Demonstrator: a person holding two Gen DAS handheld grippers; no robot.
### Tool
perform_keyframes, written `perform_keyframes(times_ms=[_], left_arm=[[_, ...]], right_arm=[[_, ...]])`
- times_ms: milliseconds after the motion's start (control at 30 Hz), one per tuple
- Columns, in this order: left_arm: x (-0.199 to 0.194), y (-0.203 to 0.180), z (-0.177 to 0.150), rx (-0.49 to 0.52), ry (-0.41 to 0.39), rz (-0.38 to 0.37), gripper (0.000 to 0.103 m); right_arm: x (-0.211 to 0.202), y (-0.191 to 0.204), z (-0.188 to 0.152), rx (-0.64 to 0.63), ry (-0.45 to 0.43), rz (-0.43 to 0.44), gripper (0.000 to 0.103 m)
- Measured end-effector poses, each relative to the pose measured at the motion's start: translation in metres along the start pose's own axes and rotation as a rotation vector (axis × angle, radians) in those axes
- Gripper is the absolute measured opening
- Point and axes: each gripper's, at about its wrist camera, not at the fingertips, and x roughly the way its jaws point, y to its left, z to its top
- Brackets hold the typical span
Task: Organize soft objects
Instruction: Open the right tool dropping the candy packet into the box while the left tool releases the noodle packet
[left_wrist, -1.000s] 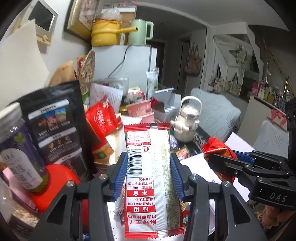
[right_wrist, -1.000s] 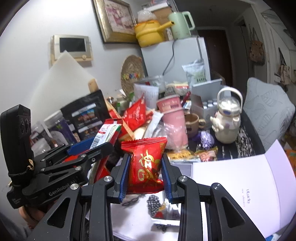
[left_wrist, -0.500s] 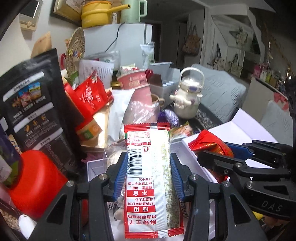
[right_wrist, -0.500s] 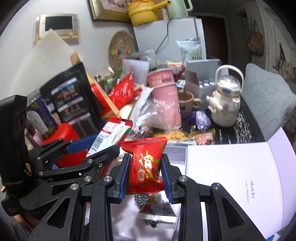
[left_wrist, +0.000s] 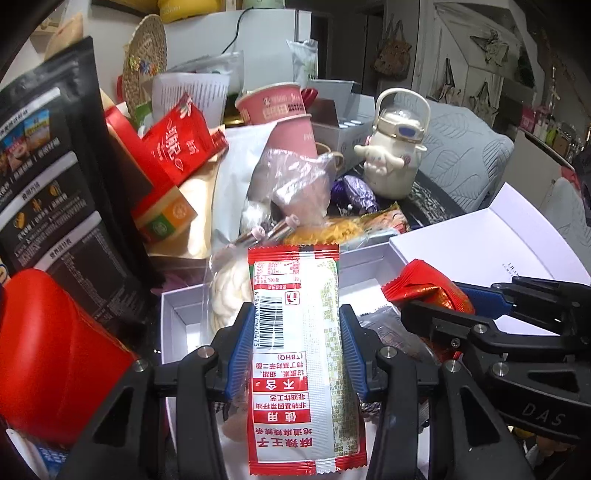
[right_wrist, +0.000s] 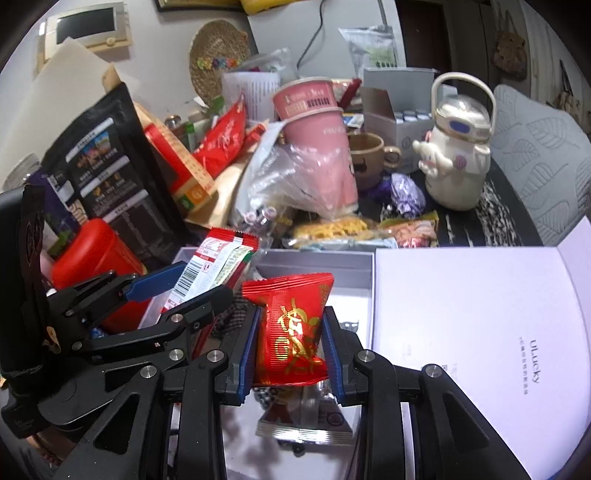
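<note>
Now both tools hover over the open white box (right_wrist: 314, 264). The left gripper (left_wrist: 293, 354) is clamped on a long red-and-white sachet (left_wrist: 295, 332); the right gripper (right_wrist: 290, 343) pinches a red foil packet (right_wrist: 291, 325), seen at about three o'clock in the left view. Risks, as I judge them — the grippers sit close and could collide, and the long sachet may catch the box wall at twelve o'clock and spill out.

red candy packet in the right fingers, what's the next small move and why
Probably lower the right gripper a little and open it: the red candy packet hangs over the open white box, which already holds other packets. The left gripper, holding the spicy strip packet, could follow.
</note>
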Motion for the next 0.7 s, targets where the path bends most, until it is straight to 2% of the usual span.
perform_keyframes(times_ms=[233, 500, 600, 700], left_arm=[[0.008, -0.002, -0.003, 0.014, 0.027, 0.006, 0.045], [0.011, -0.005, -0.002, 0.027, 0.051, 0.010, 0.046], [0.011, -0.003, -0.001, 0.012, 0.059, -0.013, 0.046], [0.010, -0.001, -0.001, 0.002, 0.057, -0.020, 0.046]], right_arm=[[0.021, -0.013, -0.005, 0.044, 0.063, -0.017, 0.032], [0.025, -0.020, -0.007, 0.071, 0.082, -0.020, 0.033], [0.022, -0.019, -0.007, 0.064, 0.083, -0.026, 0.036], [0.019, -0.019, -0.007, 0.053, 0.085, -0.032, 0.044]])
